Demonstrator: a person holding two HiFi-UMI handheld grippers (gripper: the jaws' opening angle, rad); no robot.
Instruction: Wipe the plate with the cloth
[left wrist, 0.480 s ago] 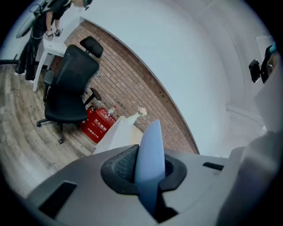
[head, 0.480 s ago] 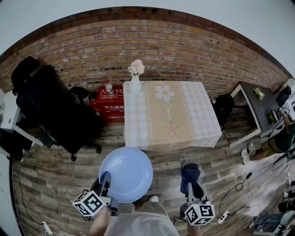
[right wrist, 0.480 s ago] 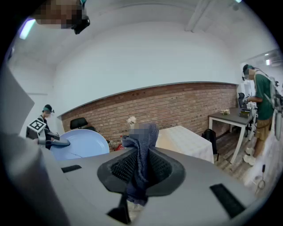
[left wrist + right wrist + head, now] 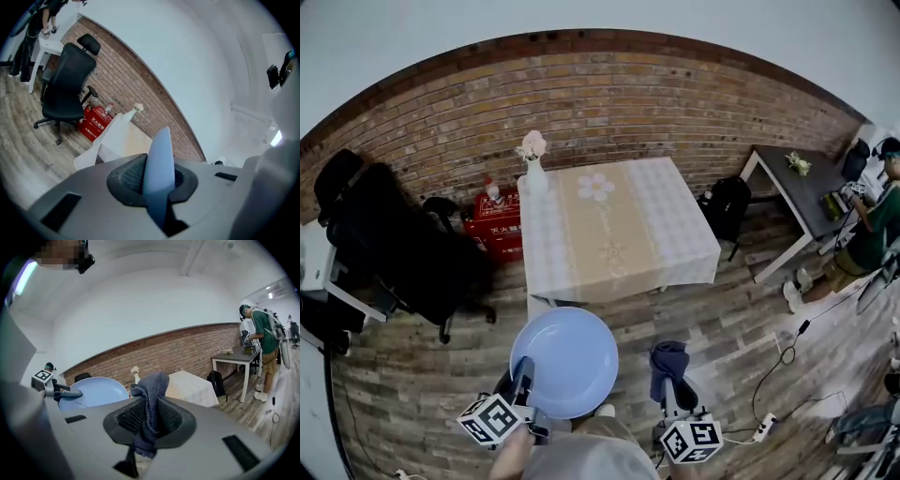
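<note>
A pale blue plate [image 4: 566, 360] is held level above the wooden floor in front of me, its near rim clamped in my left gripper [image 4: 523, 382]. In the left gripper view the plate [image 4: 158, 164] shows edge-on between the shut jaws. My right gripper [image 4: 671, 392] is shut on a dark blue cloth [image 4: 667, 364], bunched and sticking up from the jaws [image 4: 151, 399]. The cloth sits to the right of the plate, apart from it. In the right gripper view the plate [image 4: 93, 392] and the left gripper [image 4: 58, 391] show at the left.
A table with a beige checked cloth [image 4: 614, 234] stands ahead, with a white vase of flowers [image 4: 534, 169] at its far left corner. A black office chair [image 4: 403, 253] and a red box [image 4: 492, 225] are to the left. A person [image 4: 872, 234] stands by a dark desk [image 4: 802, 187] at right.
The head view has shifted, so the table and room sit further left and lower. The plate and both grippers keep nearly the same places relative to each other.
</note>
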